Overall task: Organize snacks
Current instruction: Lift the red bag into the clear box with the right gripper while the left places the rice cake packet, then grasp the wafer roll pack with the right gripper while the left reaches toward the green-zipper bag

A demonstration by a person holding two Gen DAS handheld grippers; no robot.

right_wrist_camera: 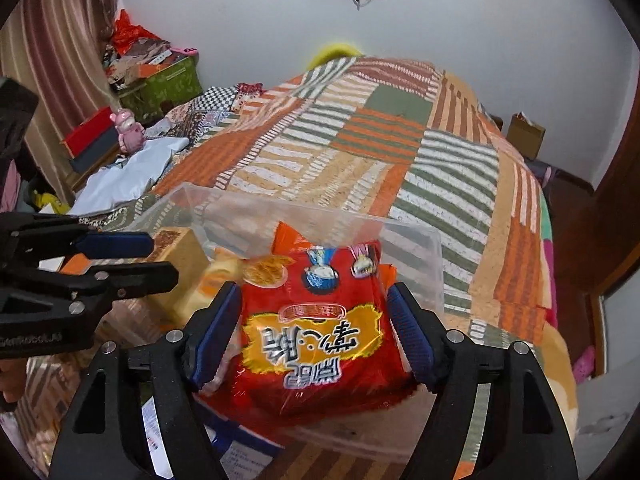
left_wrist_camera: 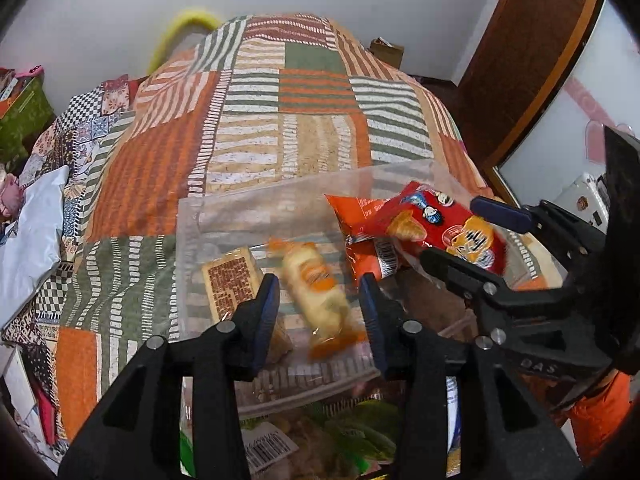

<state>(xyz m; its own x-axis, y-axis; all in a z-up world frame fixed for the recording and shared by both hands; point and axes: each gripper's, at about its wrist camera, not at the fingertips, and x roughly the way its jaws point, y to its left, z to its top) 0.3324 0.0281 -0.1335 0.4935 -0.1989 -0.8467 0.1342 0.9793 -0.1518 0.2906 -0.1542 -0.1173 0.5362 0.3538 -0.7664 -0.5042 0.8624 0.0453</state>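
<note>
A clear plastic bin (left_wrist_camera: 192, 216) sits on the patchwork bed. In it lie a tan boxed snack (left_wrist_camera: 230, 276), a yellow-orange wrapped snack (left_wrist_camera: 320, 292) and an orange packet (left_wrist_camera: 360, 220). My left gripper (left_wrist_camera: 318, 316) is open above the bin, its fingers either side of the yellow snack without touching it. My right gripper (right_wrist_camera: 314, 334) is open, its jaws either side of a red snack packet (right_wrist_camera: 320, 332) that rests at the bin's right end; the packet also shows in the left wrist view (left_wrist_camera: 440, 226). The bin also shows in the right wrist view (right_wrist_camera: 416, 248).
More snack packs lie in front of the bin near me (left_wrist_camera: 280, 440). A white cloth (left_wrist_camera: 32, 236) lies at the bed's left edge. Boxes and a pink toy (right_wrist_camera: 128, 128) stand at the left. A wooden door (left_wrist_camera: 532, 60) is at the right.
</note>
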